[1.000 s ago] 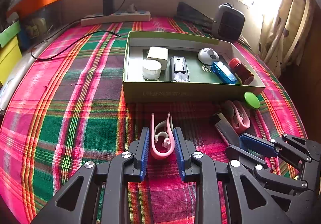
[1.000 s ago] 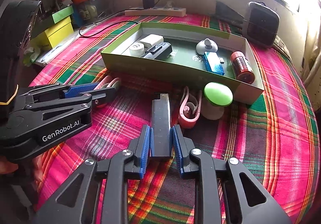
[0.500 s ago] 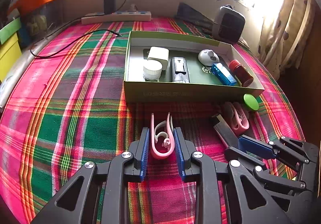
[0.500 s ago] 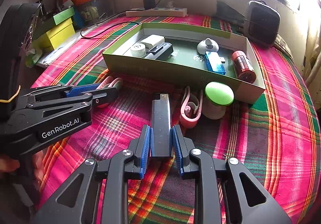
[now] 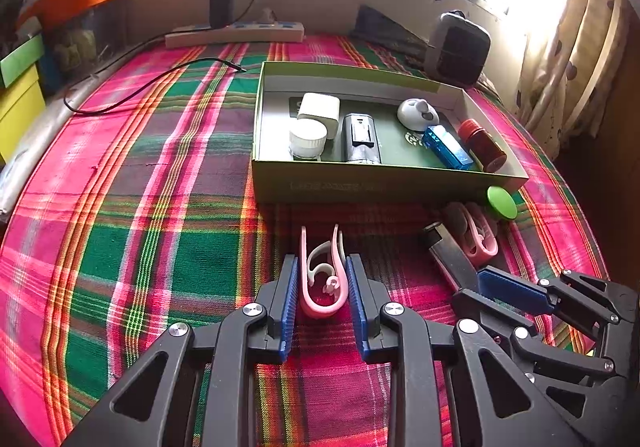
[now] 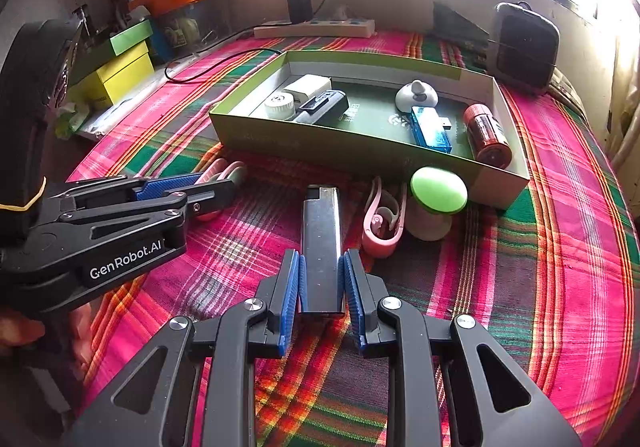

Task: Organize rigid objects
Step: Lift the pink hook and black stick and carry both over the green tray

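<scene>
Down on the plaid cloth point(image 5: 132, 215), a pink clip point(image 5: 323, 279) lies between the blue pads of the left gripper point(image 5: 322, 287); the pads sit right against its curved sides, clamped on it as far as the left wrist view shows. Its open prongs point toward the green box point(image 5: 360, 187), which stands just beyond it.

Over to the right, the right gripper point(image 6: 321, 283) is closed on a silver lighter point(image 6: 321, 239), the pads pressed to the near end of its body while the far end points at the box. The lighter lies flat on the cloth. Just beside it on the right lies a second pink clip point(image 6: 382, 223), and next to that a white piece with a green round cap point(image 6: 438, 191), which stands close against the box's front wall.

Inside the box are a white charger block point(image 5: 319, 109), a white round cap point(image 5: 308, 137), a dark grey device point(image 5: 361, 139), a white domed piece point(image 5: 418, 114), a blue USB stick point(image 5: 446, 147) and a red bottle point(image 5: 482, 145) lying on its side at the right end.

Farther back, a power strip point(image 5: 236, 34) with a black adapter plugged in rests along the wall, a black cable point(image 5: 140, 91) trails over the cloth, and a dark square speaker-like unit point(image 5: 458, 47) stands behind the box's right corner.
</scene>
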Demonstrator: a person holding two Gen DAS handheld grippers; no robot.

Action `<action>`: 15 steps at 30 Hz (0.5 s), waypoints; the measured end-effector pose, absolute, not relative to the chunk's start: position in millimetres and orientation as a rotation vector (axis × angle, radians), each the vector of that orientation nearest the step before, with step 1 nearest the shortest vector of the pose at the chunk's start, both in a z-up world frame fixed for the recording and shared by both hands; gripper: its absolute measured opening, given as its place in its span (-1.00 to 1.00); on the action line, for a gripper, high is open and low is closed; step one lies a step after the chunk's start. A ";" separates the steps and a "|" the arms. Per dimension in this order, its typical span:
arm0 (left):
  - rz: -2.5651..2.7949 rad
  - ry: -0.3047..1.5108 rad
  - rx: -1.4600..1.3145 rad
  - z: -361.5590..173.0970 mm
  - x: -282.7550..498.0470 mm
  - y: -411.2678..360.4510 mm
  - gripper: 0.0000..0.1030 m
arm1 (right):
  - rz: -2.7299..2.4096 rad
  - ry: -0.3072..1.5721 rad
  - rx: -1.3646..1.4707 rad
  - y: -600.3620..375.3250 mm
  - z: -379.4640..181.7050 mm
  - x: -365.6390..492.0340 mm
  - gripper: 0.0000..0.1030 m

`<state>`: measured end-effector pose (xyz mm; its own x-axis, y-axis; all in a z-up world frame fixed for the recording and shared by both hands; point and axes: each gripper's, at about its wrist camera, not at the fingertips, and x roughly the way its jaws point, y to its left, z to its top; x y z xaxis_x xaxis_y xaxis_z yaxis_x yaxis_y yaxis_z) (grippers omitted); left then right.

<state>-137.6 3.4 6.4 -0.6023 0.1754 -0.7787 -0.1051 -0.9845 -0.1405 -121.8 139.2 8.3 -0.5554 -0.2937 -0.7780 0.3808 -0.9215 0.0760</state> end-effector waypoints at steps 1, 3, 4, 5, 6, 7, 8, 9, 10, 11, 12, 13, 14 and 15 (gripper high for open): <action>2.679 -0.124 -1.314 6.5 -137.3 2.7 -0.55 | -2.472 0.139 1.208 139.7 8.9 -121.9 -0.54; 2.680 -0.126 -1.314 6.9 -136.8 2.1 -0.55 | -2.472 0.134 1.205 140.2 9.9 -121.9 -0.54; 2.682 -0.127 -1.311 7.5 -136.5 1.8 -0.55 | -2.474 0.133 1.204 140.3 10.3 -121.9 -0.54; 2.683 -0.124 -1.309 7.6 -136.6 2.3 -0.55 | -2.475 0.132 1.202 140.1 10.9 -121.9 -0.54; 2.684 -0.123 -1.307 8.1 -136.0 2.2 -0.55 | -2.474 0.130 1.200 140.6 11.5 -121.8 -0.54; 2.684 -0.122 -1.304 8.9 -135.5 2.1 -0.55 | -2.474 0.128 1.197 140.9 12.0 -121.8 -0.54; 2.684 -0.119 -1.301 10.0 -135.1 1.9 -0.55 | -2.475 0.127 1.194 140.9 12.9 -121.7 -0.54; 2.685 -0.120 -1.298 11.3 -134.7 1.6 -0.55 | -2.475 0.123 1.190 141.1 14.1 -121.6 -0.54; 2.687 -0.123 -1.292 13.3 -134.2 1.3 -0.55 | -2.475 0.120 1.185 141.6 15.5 -121.3 -0.54; 2.688 -0.124 -1.289 14.9 -134.0 1.0 -0.55 | -2.478 0.120 1.181 142.0 16.7 -121.1 -0.54; 2.690 -0.122 -1.284 16.8 -133.7 1.0 -0.55 | -2.481 0.120 1.176 142.4 18.0 -120.8 -0.54; 2.691 -0.122 -1.282 18.2 -133.5 0.9 -0.55 | -2.482 0.118 1.172 142.9 19.3 -120.7 -0.54; 2.692 -0.119 -1.280 19.5 -133.5 0.8 -0.55 | -2.483 0.116 1.169 143.3 20.4 -121.0 -0.54; 2.691 -0.117 -1.278 20.9 -133.4 1.1 -0.55 | -2.486 0.115 1.166 143.7 21.6 -121.1 -0.54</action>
